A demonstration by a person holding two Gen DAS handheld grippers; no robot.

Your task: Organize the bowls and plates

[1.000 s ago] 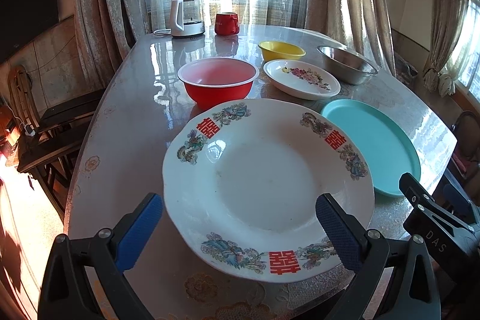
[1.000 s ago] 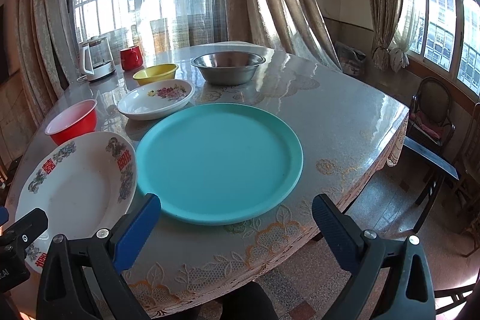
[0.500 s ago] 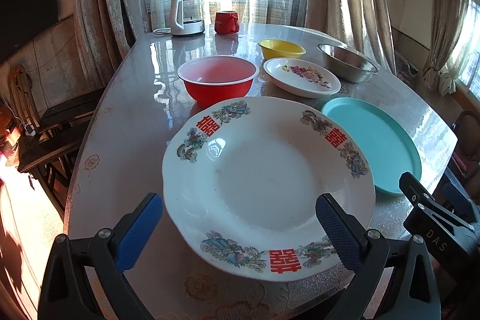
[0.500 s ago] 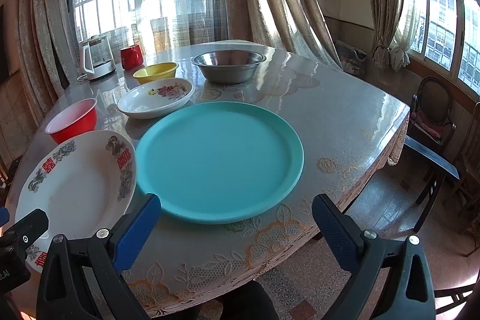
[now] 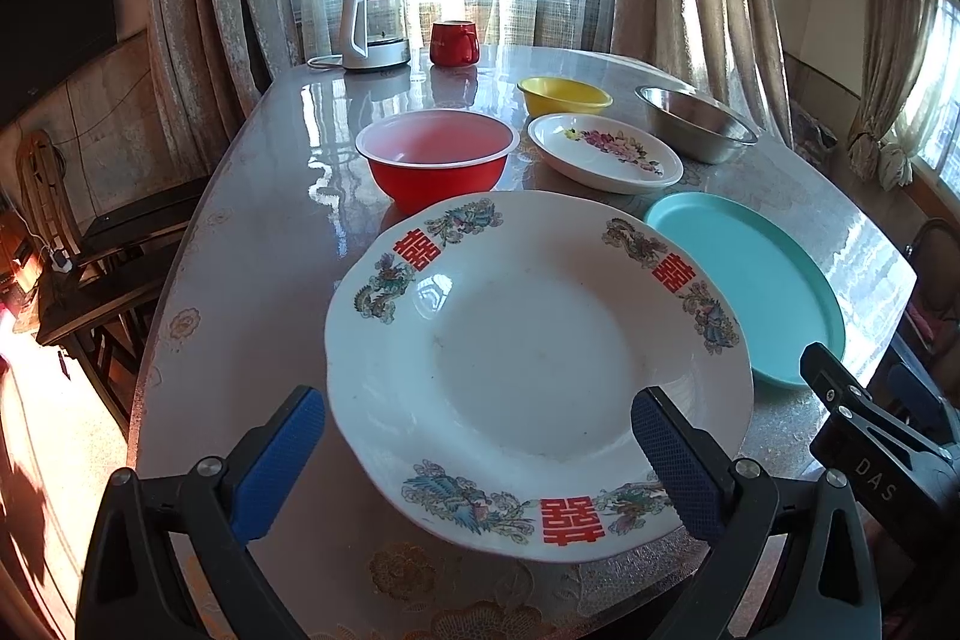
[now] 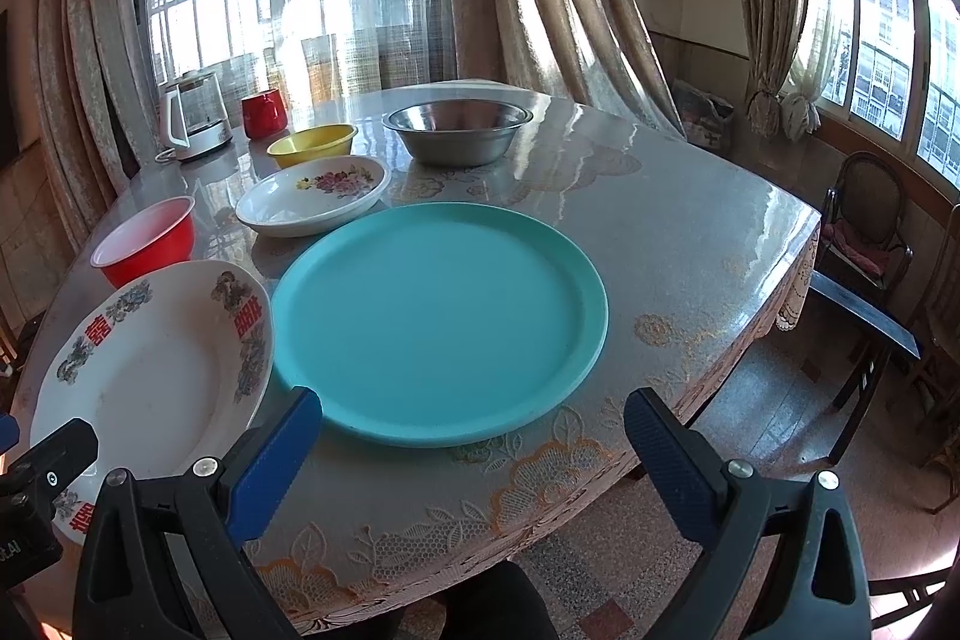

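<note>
A large white plate with red characters (image 5: 534, 364) (image 6: 150, 376) lies at the table's near edge. My left gripper (image 5: 480, 451) hangs open over its near rim, one blue pad on each side. To its right lies a teal plate (image 6: 438, 316) (image 5: 756, 280), and my right gripper (image 6: 474, 451) stands open just before its near edge, holding nothing. Further back stand a red bowl (image 5: 435, 157) (image 6: 147, 247), a flowered white dish (image 5: 606, 151) (image 6: 315, 193), a yellow bowl (image 5: 564, 95) (image 6: 312, 143) and a steel bowl (image 5: 696, 123) (image 6: 459, 130).
A kettle (image 5: 369, 31) (image 6: 192, 115) and a red mug (image 5: 453, 42) (image 6: 263, 112) stand at the table's far end by the curtains. Chairs stand to the left (image 5: 108, 244) and to the right (image 6: 864, 232) of the table. The table's right half (image 6: 690, 232) is bare.
The left gripper's view has shifted slightly, so the white plate sits a little higher in it. Neither gripper has taken hold of anything.
</note>
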